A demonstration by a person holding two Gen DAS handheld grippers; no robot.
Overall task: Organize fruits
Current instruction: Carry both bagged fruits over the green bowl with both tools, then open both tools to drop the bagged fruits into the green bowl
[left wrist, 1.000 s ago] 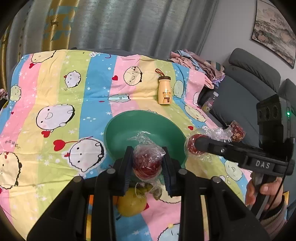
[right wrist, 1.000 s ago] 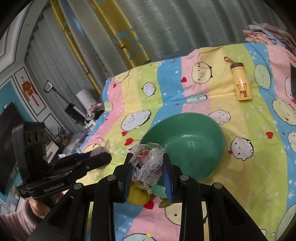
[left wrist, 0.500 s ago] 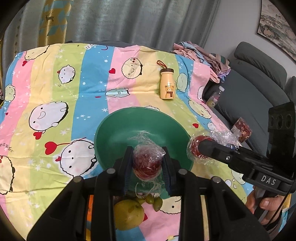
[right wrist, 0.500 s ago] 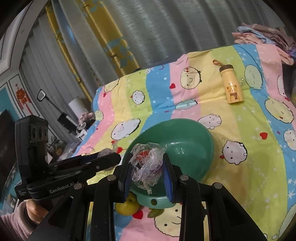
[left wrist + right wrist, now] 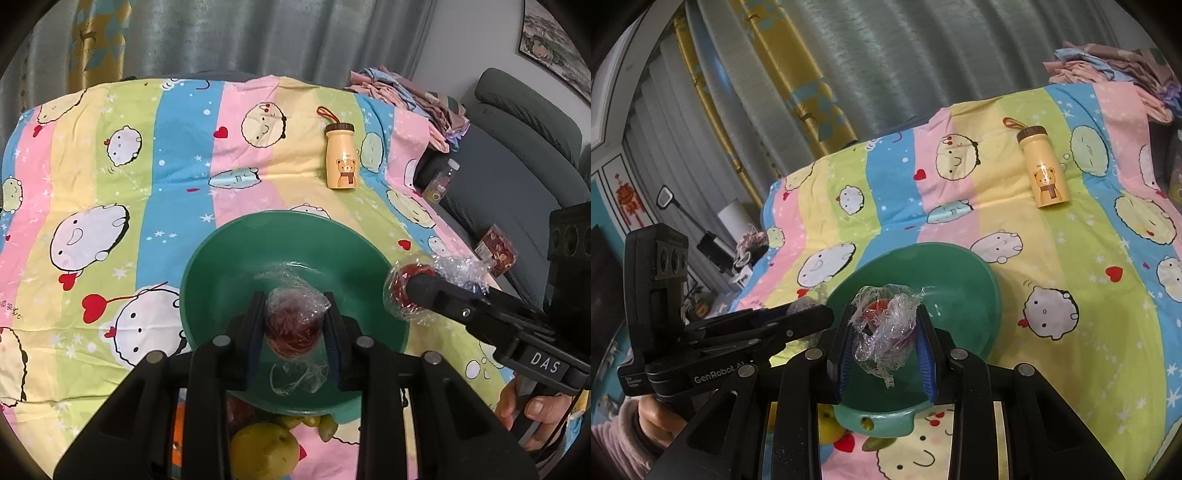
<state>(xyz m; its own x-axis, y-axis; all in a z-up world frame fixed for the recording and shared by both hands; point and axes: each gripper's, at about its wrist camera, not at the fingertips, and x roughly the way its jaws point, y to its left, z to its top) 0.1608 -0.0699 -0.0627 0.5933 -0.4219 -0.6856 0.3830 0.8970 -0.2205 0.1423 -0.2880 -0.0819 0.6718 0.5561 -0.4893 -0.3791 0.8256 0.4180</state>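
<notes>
A green bowl (image 5: 236, 266) (image 5: 964, 288) stands on the striped cartoon cloth. My left gripper (image 5: 294, 321) is shut on a red fruit in clear plastic wrap (image 5: 291, 325), held over the bowl's inside. My right gripper (image 5: 884, 328) is shut on a second wrapped red fruit (image 5: 886, 325), held just above the bowl's near rim; the left wrist view shows that fruit (image 5: 399, 291) at the bowl's right edge. A yellow pear (image 5: 264, 450) and small green fruits (image 5: 321, 424) lie on the cloth in front of the bowl.
A yellow bear-print bottle (image 5: 341, 162) (image 5: 1043, 170) lies on the cloth beyond the bowl. A grey sofa (image 5: 517, 162) stands at the right with a small bottle (image 5: 439, 184) and a snack packet (image 5: 496, 251). Folded clothes (image 5: 406, 92) sit at the back right. Curtains hang behind.
Both grippers have moved forward and a little down with their wrapped fruits. The left one now hangs over the bowl's inside and the right one has come over the near rim.
</notes>
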